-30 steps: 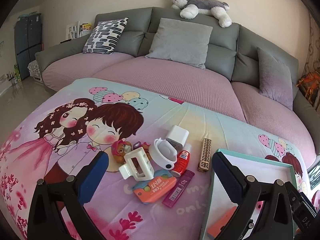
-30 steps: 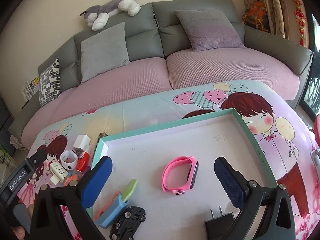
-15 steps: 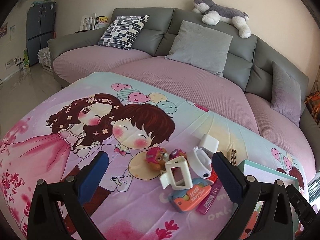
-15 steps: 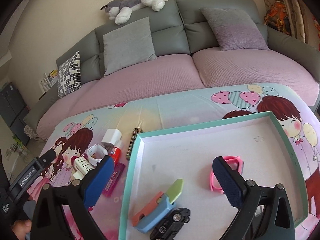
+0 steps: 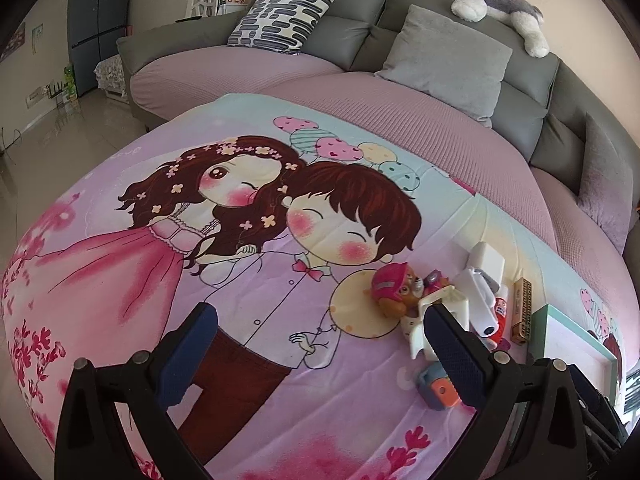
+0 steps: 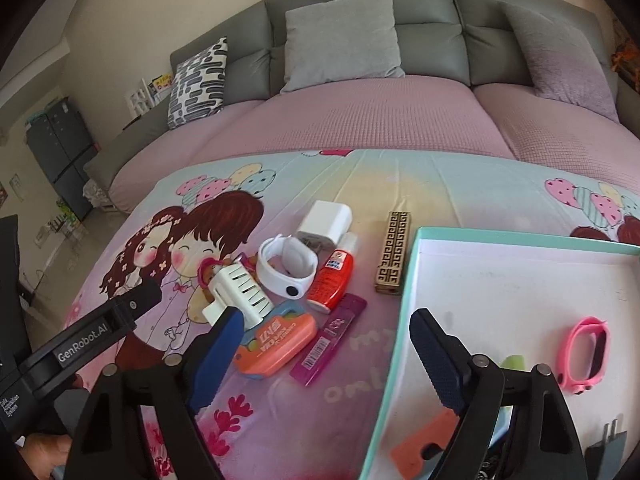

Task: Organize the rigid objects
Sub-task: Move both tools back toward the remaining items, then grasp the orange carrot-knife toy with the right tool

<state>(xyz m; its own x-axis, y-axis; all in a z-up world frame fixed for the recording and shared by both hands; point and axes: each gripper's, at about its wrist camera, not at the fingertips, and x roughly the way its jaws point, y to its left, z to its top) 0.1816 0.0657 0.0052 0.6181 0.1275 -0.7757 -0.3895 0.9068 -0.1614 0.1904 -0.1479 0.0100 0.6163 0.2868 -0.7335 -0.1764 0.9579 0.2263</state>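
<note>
Both hand-held grippers hover over a cluttered cartoon-print cloth.

The right hand-held gripper [image 6: 324,354] is closing with nothing between its blue pads; the left hand-held gripper [image 5: 318,350] stands wide and empty. A pile lies at the right gripper's 11 o'clock: white plastic hair claw [image 6: 236,294], white wristband [image 6: 286,266], red glue bottle [image 6: 332,274], orange correction-tape dispenser [image 6: 274,340], purple lead case [image 6: 330,338]. The teal-rimmed white tray [image 6: 404,312] sits at 3 o'clock, holding a pink wristband [image 6: 588,354].
</note>
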